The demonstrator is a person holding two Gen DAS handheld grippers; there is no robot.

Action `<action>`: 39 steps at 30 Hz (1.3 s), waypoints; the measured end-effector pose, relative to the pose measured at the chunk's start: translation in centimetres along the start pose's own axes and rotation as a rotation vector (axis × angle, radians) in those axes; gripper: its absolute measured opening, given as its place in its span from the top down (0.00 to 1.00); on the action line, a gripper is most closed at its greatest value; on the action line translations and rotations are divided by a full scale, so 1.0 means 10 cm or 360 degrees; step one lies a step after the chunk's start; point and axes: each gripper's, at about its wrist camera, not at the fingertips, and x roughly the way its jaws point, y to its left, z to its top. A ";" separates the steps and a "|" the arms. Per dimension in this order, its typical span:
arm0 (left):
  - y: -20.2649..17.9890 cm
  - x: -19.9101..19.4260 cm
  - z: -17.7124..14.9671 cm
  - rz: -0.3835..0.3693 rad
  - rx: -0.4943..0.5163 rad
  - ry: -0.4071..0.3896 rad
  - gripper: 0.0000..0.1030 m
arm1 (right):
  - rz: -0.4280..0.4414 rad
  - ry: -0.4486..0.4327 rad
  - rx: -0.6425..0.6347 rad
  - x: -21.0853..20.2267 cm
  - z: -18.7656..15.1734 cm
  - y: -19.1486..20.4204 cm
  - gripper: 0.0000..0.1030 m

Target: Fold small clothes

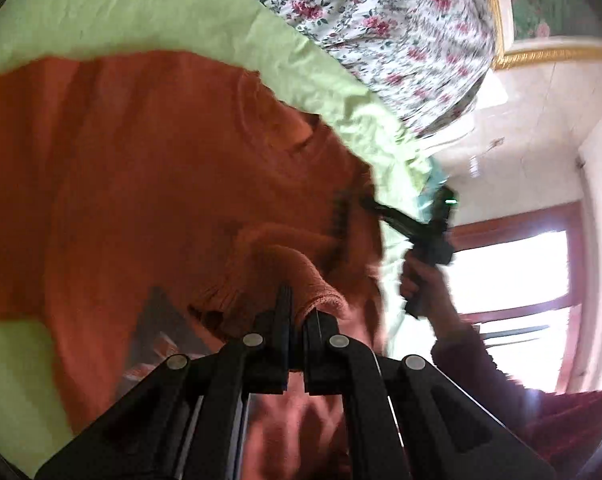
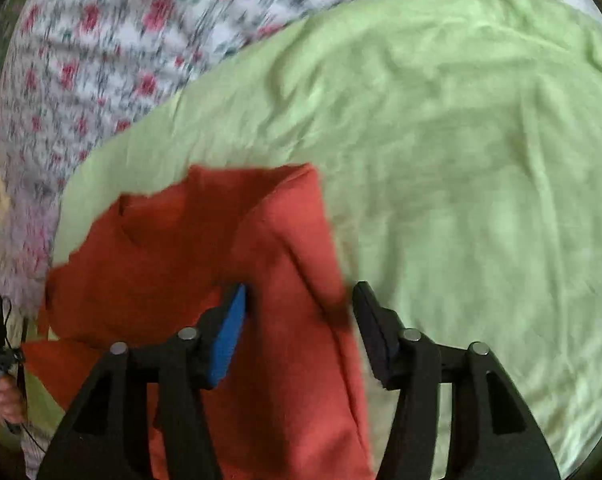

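one left claw (image 1: 297,312) pinching orange sweater (image 1: 149,168), right claw (image 2: 301,312) spread

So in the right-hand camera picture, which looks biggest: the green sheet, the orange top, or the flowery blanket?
1. Green sheet, covering most of the picture.
2. Orange top and flowery blanket look about equal; the top lies nearer the camera and the blanket runs off the edge, so I won't rank them.

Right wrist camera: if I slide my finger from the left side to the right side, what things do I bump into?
Blurry white quilt with pink flowers → rust-orange knitted sweater → wrinkly light green bedsheet.
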 end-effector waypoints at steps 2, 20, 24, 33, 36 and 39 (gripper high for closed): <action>0.00 -0.05 0.02 -0.0054 -0.0032 -0.0010 0.98 | -0.0031 -0.0028 0.0086 -0.03 0.09 -0.11 0.89; 0.68 0.34 0.25 0.0257 -0.0223 0.0049 0.51 | 0.0022 -0.0243 0.0403 -0.60 -0.27 -0.42 0.32; 0.60 0.54 0.09 0.0338 -0.0173 -0.0009 0.49 | -0.0032 -0.0245 0.0352 -0.71 -0.62 -0.22 0.30; 0.26 0.47 0.20 0.0187 -0.0081 -0.0146 0.99 | -0.0382 -0.0068 0.0028 -0.41 -1.06 0.11 0.48; 0.06 0.09 0.30 0.0066 -0.0085 -0.0241 0.99 | -0.0414 -0.0038 -0.0077 -0.42 -1.02 0.15 0.86; 0.09 -0.13 0.33 0.0003 -0.0097 -0.0246 0.99 | -0.0303 -0.0141 0.0004 -0.66 -0.98 0.06 0.86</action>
